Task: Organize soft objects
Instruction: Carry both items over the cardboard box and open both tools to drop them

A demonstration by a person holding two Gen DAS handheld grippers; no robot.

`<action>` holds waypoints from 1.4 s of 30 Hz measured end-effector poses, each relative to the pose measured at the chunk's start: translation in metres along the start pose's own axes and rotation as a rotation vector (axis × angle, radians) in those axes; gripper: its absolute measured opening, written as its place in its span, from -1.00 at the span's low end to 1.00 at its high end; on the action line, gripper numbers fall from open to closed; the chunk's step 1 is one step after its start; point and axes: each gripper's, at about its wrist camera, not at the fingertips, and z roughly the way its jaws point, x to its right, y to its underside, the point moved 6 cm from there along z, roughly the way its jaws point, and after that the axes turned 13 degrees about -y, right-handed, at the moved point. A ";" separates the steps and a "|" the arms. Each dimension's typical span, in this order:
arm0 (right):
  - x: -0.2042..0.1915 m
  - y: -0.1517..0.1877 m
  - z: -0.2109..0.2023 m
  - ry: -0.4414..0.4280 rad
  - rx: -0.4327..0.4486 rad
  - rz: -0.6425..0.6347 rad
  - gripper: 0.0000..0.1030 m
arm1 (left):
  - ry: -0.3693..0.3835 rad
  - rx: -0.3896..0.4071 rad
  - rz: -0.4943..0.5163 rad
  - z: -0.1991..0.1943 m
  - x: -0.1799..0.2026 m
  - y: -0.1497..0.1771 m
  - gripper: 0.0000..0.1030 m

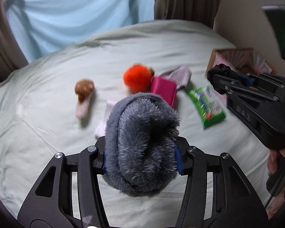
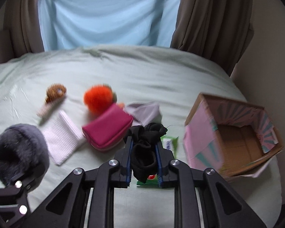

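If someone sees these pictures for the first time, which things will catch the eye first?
First, the fluffy grey item clamped in the left tongs, close to the camera. Then the bright orange plush on the pale green bedding, touching a magenta pouch. The right tongs pinch black fabric beside an open cardboard box.

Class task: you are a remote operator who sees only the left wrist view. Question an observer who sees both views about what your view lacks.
Operator: What does the right gripper hold?
Observer: A black sock, clamped between its blue pads.
Operator: Is the cardboard box empty?
Observer: Its bare brown floor shows; nothing visible inside.
Operator: What lies behind my grey fluffy item?
Observer: A white ribbed cloth, flat on the bedsheet beside the pink pouch.
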 end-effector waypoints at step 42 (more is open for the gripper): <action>0.346 -0.077 -0.067 -0.147 -0.308 0.253 -0.64 | 0.122 -0.309 -0.145 0.000 0.303 -0.206 -0.09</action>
